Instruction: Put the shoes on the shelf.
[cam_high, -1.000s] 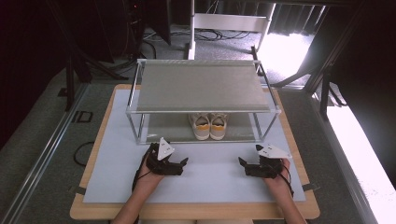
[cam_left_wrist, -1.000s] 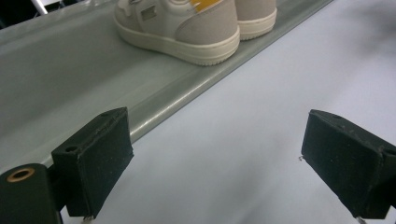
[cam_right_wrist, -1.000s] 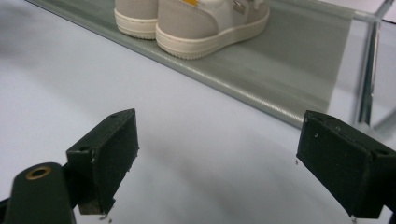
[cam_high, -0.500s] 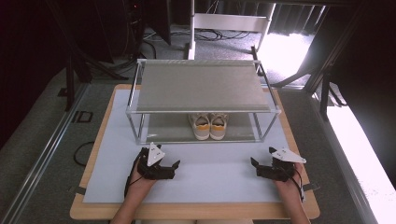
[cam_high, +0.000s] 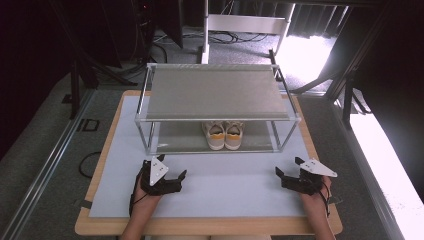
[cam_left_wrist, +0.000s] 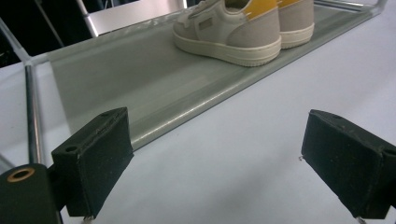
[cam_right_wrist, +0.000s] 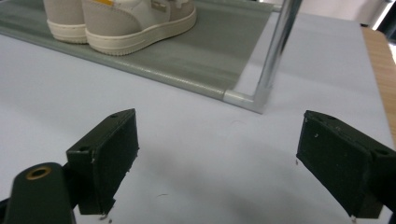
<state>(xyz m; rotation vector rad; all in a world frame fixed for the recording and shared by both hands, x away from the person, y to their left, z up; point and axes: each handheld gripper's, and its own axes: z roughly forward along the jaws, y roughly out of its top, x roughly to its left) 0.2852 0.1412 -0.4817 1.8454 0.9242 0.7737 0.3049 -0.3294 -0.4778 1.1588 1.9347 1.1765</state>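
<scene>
Plainly both the left gripper (cam_high: 181, 176) and right gripper (cam_high: 279, 173) stand open and empty on the mat (cam_high: 225, 185). Reaching for the shoes (cam_high: 224, 135), a jaw could catch the rack (cam_high: 220, 119) rail or post, since the lower shelf leaves little headroom.

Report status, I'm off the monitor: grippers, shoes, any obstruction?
Left gripper and right gripper open, empty, low over the mat. Pair of shoes on the rack's lower shelf. Nothing between.
</scene>
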